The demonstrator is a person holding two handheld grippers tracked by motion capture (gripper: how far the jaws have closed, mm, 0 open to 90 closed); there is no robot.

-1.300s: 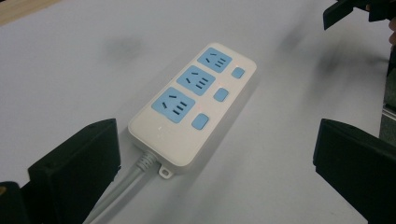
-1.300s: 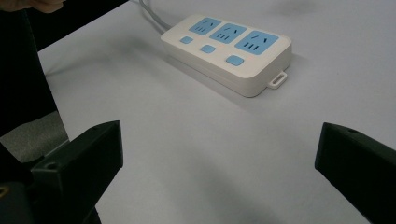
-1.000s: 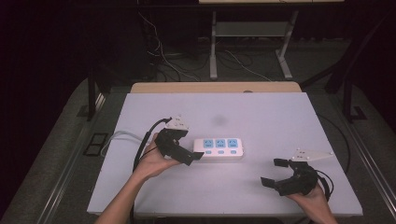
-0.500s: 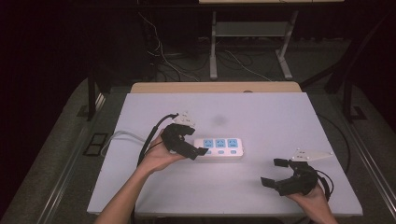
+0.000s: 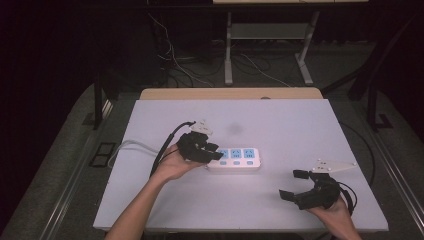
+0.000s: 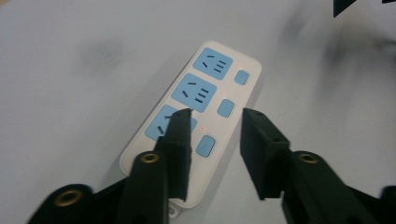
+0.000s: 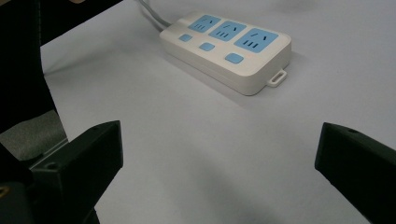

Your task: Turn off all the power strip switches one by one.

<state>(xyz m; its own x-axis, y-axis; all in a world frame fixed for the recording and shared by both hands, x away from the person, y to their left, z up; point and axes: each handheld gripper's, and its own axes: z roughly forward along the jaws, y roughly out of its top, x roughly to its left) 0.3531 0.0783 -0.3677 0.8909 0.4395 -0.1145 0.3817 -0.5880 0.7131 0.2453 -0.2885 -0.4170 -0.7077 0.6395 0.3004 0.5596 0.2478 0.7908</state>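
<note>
Strip [image 5: 235, 159]: laid mid-table [image 5: 280, 125], cord to the left.
Left gripper [image 6: 212, 128]: brought over the strip's end since a second ago; jaws just narrowed, astride a switch [image 6: 205, 145], nothing gripped.
Right gripper [image 5: 300, 184]: wide open, empty, parked apart.
Meaning: a switch press is judged imminent.

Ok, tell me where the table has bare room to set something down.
Free: the wide far strip of the table beyond the power strip, and the near middle between the power strip and the right gripper. Crowded: the left gripper over the power strip's cable end, where its cable runs off left.
</note>
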